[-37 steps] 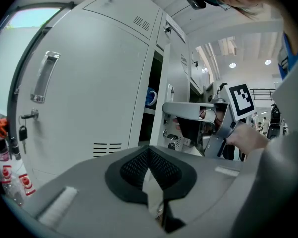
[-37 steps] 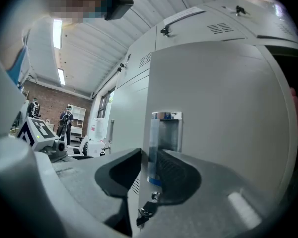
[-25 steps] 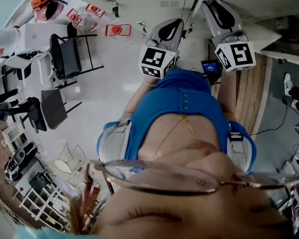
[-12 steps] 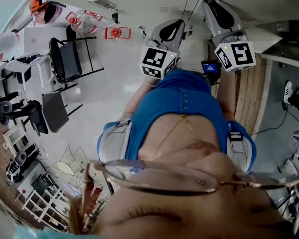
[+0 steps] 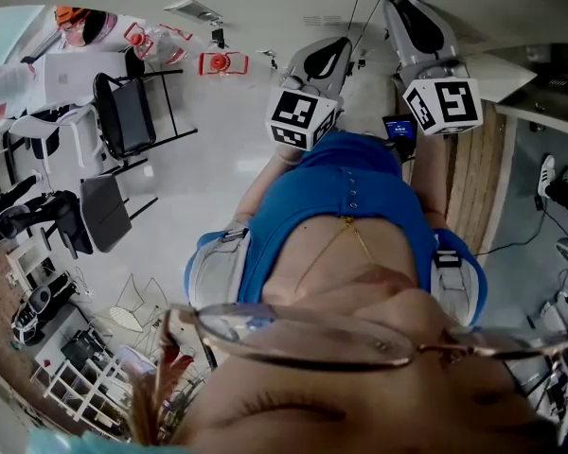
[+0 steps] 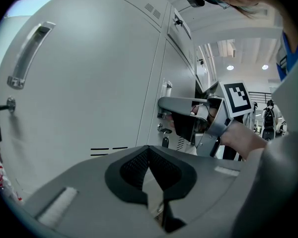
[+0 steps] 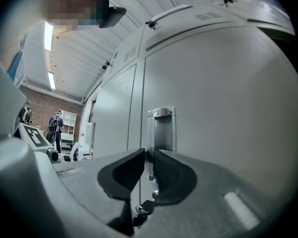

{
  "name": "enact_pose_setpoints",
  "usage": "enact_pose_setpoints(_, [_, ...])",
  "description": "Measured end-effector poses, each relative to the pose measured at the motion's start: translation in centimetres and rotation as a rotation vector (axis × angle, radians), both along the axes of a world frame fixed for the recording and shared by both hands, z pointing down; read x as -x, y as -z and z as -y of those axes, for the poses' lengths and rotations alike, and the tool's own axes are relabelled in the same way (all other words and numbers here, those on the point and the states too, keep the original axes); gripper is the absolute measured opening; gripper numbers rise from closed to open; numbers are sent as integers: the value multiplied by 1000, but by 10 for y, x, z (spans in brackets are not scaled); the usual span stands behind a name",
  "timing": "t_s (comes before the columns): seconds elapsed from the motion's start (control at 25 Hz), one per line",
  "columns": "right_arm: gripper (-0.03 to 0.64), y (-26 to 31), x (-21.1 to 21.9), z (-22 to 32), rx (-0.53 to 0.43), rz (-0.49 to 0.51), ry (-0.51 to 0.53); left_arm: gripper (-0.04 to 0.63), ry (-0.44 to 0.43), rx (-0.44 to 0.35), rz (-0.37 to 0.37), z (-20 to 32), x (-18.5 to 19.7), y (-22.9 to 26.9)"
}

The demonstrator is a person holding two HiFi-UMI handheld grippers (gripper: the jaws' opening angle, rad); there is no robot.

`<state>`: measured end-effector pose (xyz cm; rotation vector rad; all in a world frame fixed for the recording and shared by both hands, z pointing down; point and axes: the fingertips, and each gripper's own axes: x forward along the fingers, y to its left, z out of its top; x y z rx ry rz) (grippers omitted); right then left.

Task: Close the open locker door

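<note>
Right gripper view. My right gripper [image 7: 146, 155] points at a grey locker door [image 7: 223, 108]. Its jaws have just been closing and now stand with only a narrow slit between them. The door's left edge runs down into that slit; I cannot tell whether the pads press on it. A recessed chrome handle [image 7: 161, 130] sits just above and beyond the jaw tips. A key [image 7: 140, 210] on a ring hangs below the tips. A neighbouring locker door [image 7: 116, 118] stands left of the jaws. Far to the left, a person [image 7: 56, 128] stands before a brick wall [image 7: 39, 100].
</note>
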<state>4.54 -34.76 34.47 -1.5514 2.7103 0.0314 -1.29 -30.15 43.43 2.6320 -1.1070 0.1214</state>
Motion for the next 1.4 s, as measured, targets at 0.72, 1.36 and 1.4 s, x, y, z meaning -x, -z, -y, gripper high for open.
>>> enact_pose_setpoints(0.72, [58, -4, 1, -3, -6, -230, -161, -2, 5, -14, 1, -4, -8, 5])
enact_pose_setpoints(1.36, [3, -11, -11, -24, 33, -209, -165, -2, 40, -39, -1, -12, -18, 19])
enact_pose_setpoints(1.4, [3, -13, -12, -26, 37, -212, -161, -2, 41, -42, -3, -12, -20, 20])
